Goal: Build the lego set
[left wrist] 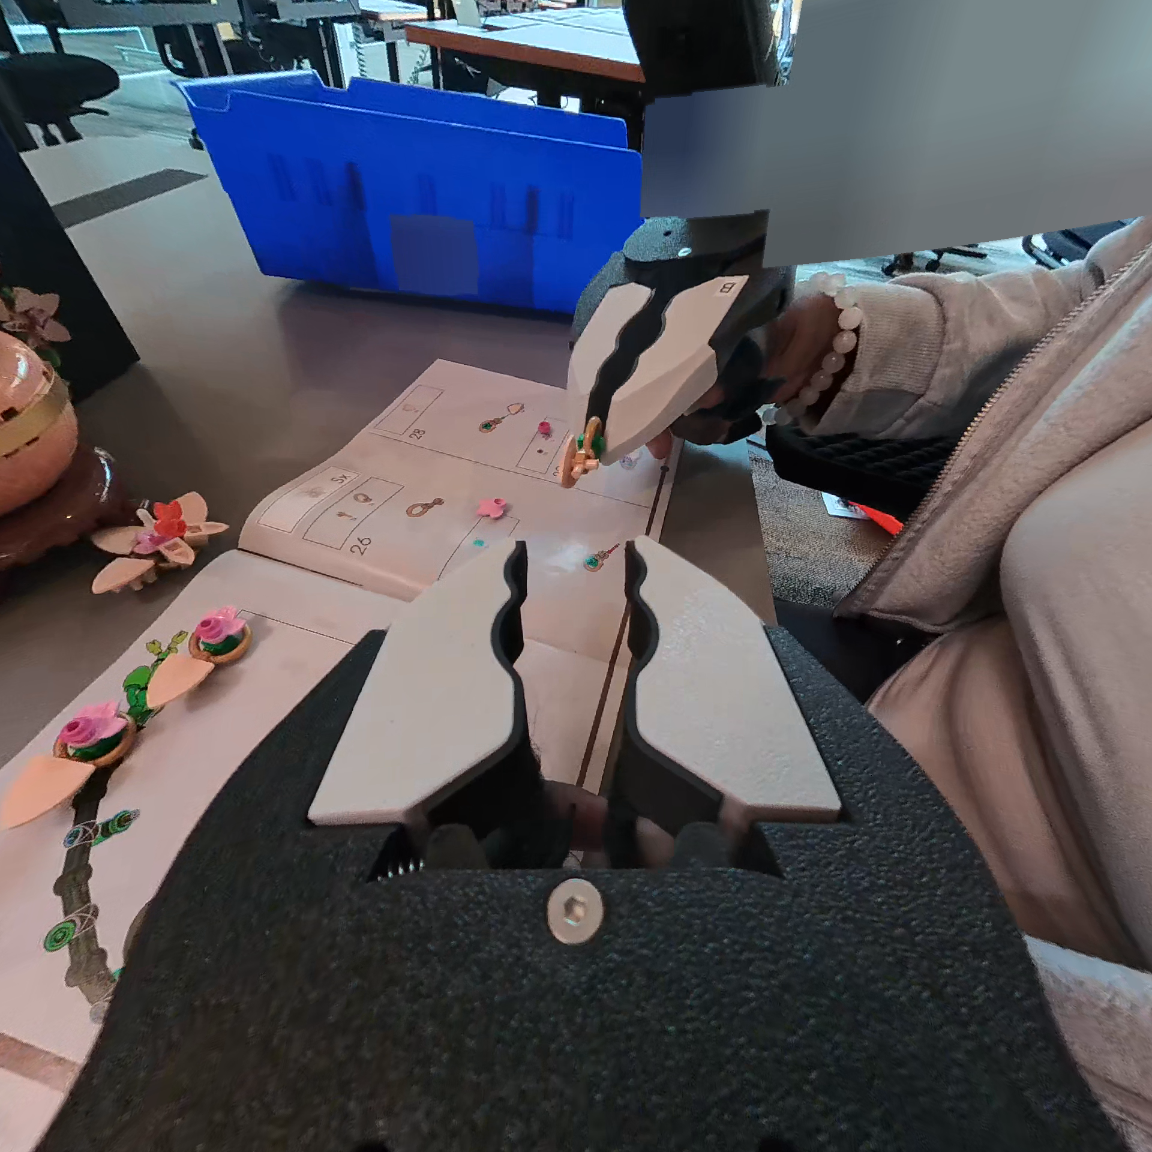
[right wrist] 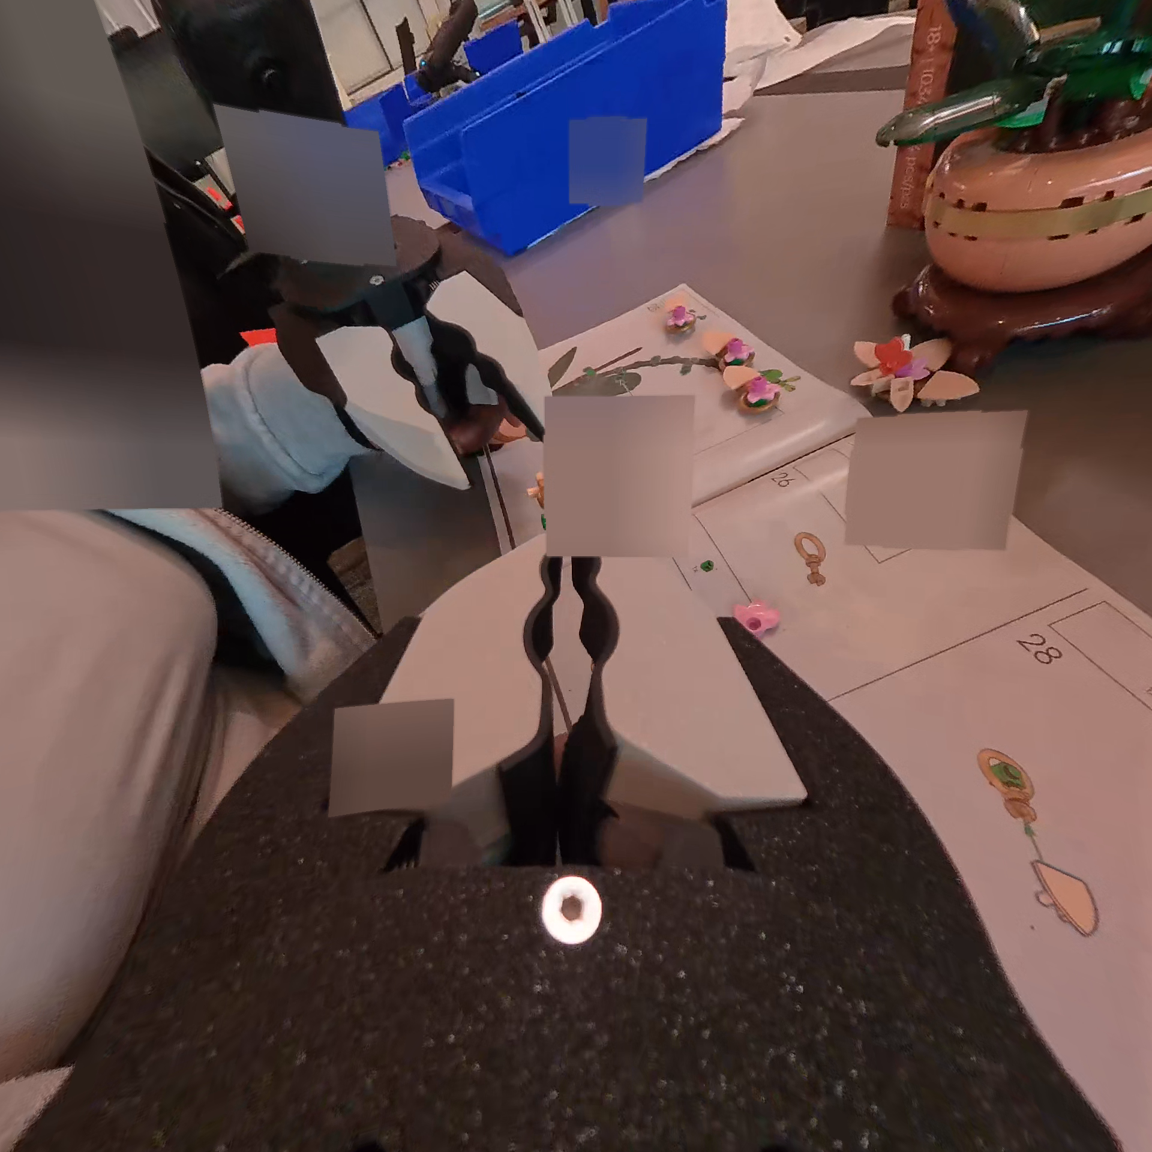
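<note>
Fingers of the left gripper stand spread and empty above an open paper instruction booklet on the grey counter. Just left lie small toy-brick flower buds with pink petals in tan cups; ahead rests a loose pink plastic flower piece. Farther right, the right gripper pinches a small tan ring-shaped brick piece with a green stud in the air above the page. It looks light, rigid and easily dropped, best held by the ring's flat sides.
</note>
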Available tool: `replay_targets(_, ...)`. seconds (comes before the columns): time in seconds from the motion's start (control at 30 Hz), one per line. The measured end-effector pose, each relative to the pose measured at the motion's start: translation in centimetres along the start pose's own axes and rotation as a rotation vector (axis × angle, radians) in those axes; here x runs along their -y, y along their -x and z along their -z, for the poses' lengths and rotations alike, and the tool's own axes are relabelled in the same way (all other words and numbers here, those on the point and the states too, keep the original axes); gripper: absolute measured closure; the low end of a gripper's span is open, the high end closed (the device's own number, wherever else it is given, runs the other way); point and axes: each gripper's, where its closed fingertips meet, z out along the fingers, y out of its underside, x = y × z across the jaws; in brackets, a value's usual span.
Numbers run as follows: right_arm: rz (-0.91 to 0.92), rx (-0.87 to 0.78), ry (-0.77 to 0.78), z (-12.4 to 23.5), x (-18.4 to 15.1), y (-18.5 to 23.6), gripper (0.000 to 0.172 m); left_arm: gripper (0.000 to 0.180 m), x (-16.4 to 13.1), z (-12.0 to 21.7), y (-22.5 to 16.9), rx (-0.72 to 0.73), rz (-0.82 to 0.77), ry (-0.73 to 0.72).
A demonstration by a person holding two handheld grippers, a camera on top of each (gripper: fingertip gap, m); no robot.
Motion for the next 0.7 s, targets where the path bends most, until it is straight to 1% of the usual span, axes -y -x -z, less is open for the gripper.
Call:
replay_targets(0.3,-0.029,0.001,0.029,-0.23,-0.22,0.1,0.17,0.151,-0.46,-0.33,-0.16,-0.011,-0.008,0.033)
replay_targets(0.53,-0.147,0.04,0.033,-0.25,-0.18,0.22,0.17,0.151,-0.59,-0.43,-0.08,-0.017,0.008,0.043)
replay_targets(0.7,-0.197,0.076,0.027,-0.33,-0.09,0.57,0.17,0.152,-0.63,-0.47,-0.08,-0.02,0.012,0.046)
